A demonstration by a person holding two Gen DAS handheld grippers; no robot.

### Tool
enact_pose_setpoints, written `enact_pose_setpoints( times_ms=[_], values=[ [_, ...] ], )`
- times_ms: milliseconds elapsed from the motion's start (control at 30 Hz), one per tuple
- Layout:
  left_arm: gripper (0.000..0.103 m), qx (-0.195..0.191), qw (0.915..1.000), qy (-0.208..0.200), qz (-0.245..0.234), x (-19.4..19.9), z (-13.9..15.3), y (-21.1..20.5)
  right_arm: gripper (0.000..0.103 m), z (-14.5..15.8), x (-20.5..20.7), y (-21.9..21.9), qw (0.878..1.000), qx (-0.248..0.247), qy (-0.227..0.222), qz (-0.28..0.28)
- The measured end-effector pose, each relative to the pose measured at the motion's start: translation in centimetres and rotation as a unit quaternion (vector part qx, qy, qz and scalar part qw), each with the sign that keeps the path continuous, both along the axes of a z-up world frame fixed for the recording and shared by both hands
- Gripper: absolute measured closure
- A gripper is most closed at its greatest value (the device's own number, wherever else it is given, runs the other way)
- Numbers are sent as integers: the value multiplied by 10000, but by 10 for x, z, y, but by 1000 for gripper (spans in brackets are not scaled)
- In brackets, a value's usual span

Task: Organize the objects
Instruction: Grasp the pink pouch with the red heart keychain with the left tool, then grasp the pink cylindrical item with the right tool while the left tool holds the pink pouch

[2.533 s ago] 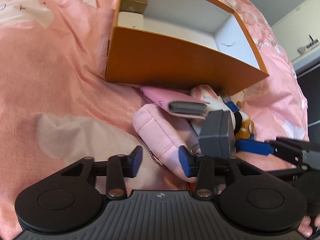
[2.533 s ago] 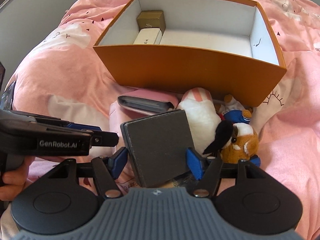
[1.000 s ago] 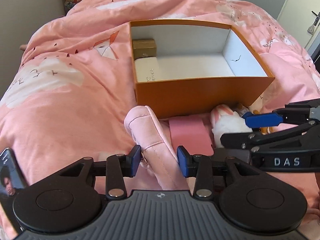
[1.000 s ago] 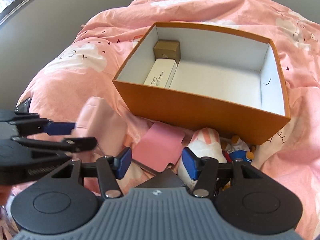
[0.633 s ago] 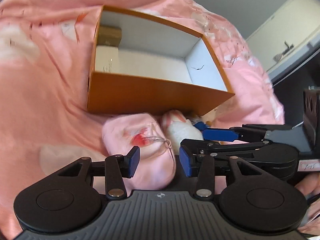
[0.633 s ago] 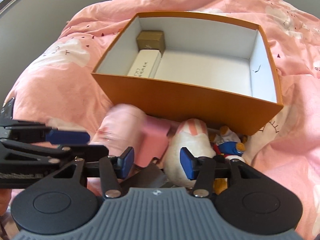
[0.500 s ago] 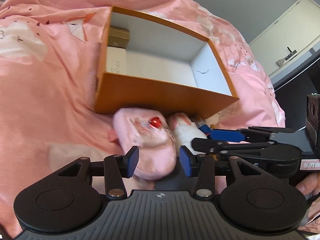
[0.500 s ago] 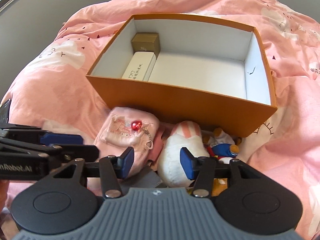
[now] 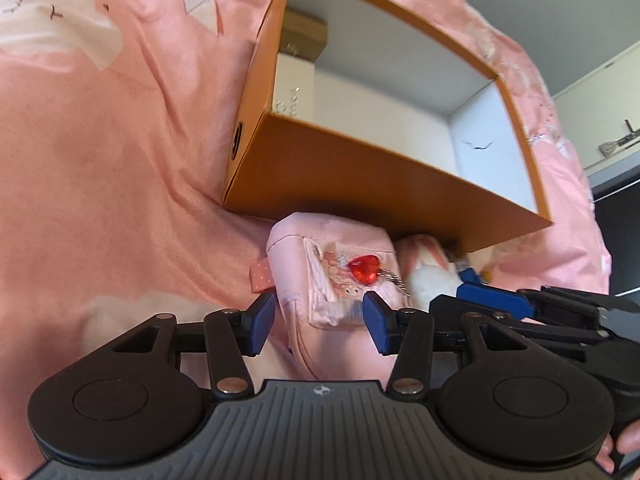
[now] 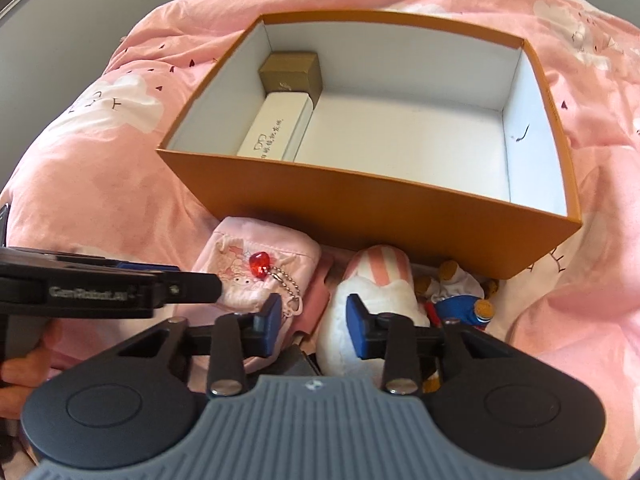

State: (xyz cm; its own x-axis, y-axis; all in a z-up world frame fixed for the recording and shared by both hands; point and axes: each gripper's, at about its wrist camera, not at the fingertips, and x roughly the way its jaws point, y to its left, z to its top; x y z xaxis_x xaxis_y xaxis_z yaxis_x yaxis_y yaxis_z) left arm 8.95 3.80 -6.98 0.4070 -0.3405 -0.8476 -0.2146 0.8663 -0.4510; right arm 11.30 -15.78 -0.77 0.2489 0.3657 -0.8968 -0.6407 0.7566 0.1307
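Observation:
An orange box (image 10: 360,196) with a white inside stands on the pink bedding and holds a gold box (image 10: 290,74) and a white case (image 10: 276,128) at its left end. In front of it lie a pink pouch (image 9: 336,280) with a red heart charm (image 9: 363,269), a white plush (image 10: 376,304) and a small bear toy (image 10: 460,300). My left gripper (image 9: 320,322) is open with the pink pouch between its fingers. My right gripper (image 10: 312,318) is open, low over the gap between the pouch (image 10: 260,276) and the plush.
A flat pink item (image 10: 316,300) and a dark grey object (image 10: 294,360) lie under the pile by my right gripper. The pink duvet (image 9: 120,160) is soft and uneven all around. A cabinet (image 9: 600,100) stands at the far right.
The grey box has left my right gripper and lies low in the pile. The pink pouch has turned charm-side up. Both grippers have closed in on the pile.

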Motion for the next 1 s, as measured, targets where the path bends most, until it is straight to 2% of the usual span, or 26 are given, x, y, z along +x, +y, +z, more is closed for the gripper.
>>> enact_pose_setpoints(
  times_ms=[100,167,300,367,467,633,800,867,933,1000],
  values=[
    [50,-10,10000,26,2,3,-5,-3,70,-6,3,1,10000,3,60,17],
    [63,182,9998,6,-71,3,-5,-6,70,-10,6,3,9999,1,129,36],
    [81,443,9989,-104,-105,-2,2,-8,70,-18,10,6,9997,-32,242,50],
    [82,585,9980,-221,-89,-7,11,-6,70,-18,12,8,9997,-25,247,53],
    [83,996,9943,-360,-80,-13,24,-2,69,-17,16,12,9996,32,269,81],
    [84,1392,9894,-402,55,-20,39,14,69,-20,25,21,9976,276,639,3],
    [84,1346,9903,-282,200,-19,34,27,68,-35,38,30,9907,483,1251,-249],
    [84,1431,9891,-273,194,-18,32,27,63,-44,43,32,9870,465,1497,-367],
    [84,1495,9882,-284,163,-18,32,25,55,-50,46,35,9860,349,1565,-468],
    [84,1511,9880,-265,158,-17,30,26,53,-57,48,38,9854,207,1604,-537]
  ],
)
